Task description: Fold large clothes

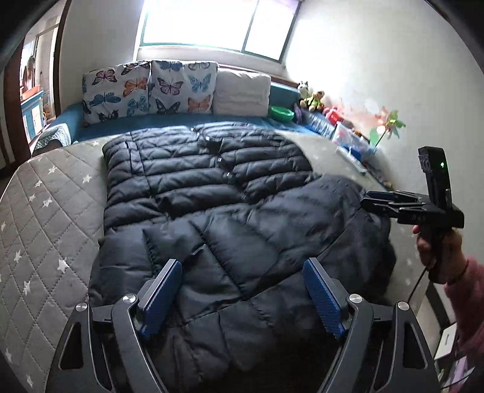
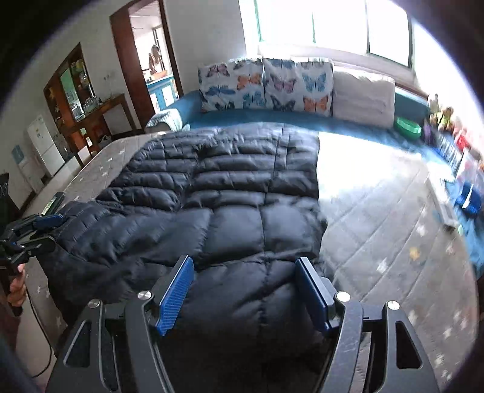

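Left wrist view looks down over a dark quilted puffer jacket [image 1: 217, 193] spread flat on a bed [image 1: 45, 211] with a grey star-printed quilted cover. No brand or label on the jacket can be read; the small marks on the claw bodies are too blurred to make out. The left claw [image 1: 242, 299] hovers over the jacket's near hem, blue pads wide apart, nothing between them but cloth below. The right claw [image 1: 378, 202] sits at the jacket's right edge, held by a hand [image 1: 429, 245] in a pink sleeve [image 1: 466, 302]; its jaws also stand apart. Beyond the jacket, butterfly pillows [image 1: 148, 87] and a folded cream blanket [image 1: 242, 93] line the headboard under the window [image 1: 211, 24]. A green bowl [image 1: 282, 113], soft toys [image 1: 311, 96] and a pinwheel [image 1: 390, 124] crowd the wall side past the jacket.
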A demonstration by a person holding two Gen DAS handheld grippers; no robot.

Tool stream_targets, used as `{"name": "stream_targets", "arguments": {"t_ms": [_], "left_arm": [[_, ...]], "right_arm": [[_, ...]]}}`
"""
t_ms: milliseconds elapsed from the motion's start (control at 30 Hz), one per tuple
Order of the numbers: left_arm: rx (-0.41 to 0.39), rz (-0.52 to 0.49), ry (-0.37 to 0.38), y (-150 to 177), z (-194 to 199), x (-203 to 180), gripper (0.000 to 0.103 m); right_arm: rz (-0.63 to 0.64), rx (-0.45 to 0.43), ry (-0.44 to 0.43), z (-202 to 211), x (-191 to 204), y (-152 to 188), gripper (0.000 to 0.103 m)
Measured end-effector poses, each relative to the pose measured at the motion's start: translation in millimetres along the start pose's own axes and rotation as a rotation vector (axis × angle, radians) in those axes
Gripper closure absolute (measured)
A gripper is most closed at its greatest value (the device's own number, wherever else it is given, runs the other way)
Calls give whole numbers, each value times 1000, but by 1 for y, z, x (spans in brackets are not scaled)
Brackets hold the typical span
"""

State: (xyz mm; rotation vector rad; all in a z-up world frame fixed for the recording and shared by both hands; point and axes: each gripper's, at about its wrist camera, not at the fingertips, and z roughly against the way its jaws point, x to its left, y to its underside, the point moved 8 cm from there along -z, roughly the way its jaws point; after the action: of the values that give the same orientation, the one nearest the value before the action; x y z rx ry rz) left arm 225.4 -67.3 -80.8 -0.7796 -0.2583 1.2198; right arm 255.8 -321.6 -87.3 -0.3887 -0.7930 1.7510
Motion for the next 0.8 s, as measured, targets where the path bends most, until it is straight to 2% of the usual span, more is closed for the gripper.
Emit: {"name": "stream_targets", "arguments": {"t_ms": [167,333,533,667,800], "left_arm": [[21,8,-3,18,-20,12,15],[22,15,-19,32,-35,23,15],[15,6,-37,39,-42,26,15],[11,-2,-34,41,-42,27,15],[1,-5,-36,40,-41,26,13]], "right_arm": [[-5,8,-26,-14,-8,23,26],[-64,1,-75,-23,-16,39,25],[-45,6,-40,-25,-13,43,25],[-46,44,-16,-13,-9,29,25],[-3,-10,-11,12,13,-4,25]]}}
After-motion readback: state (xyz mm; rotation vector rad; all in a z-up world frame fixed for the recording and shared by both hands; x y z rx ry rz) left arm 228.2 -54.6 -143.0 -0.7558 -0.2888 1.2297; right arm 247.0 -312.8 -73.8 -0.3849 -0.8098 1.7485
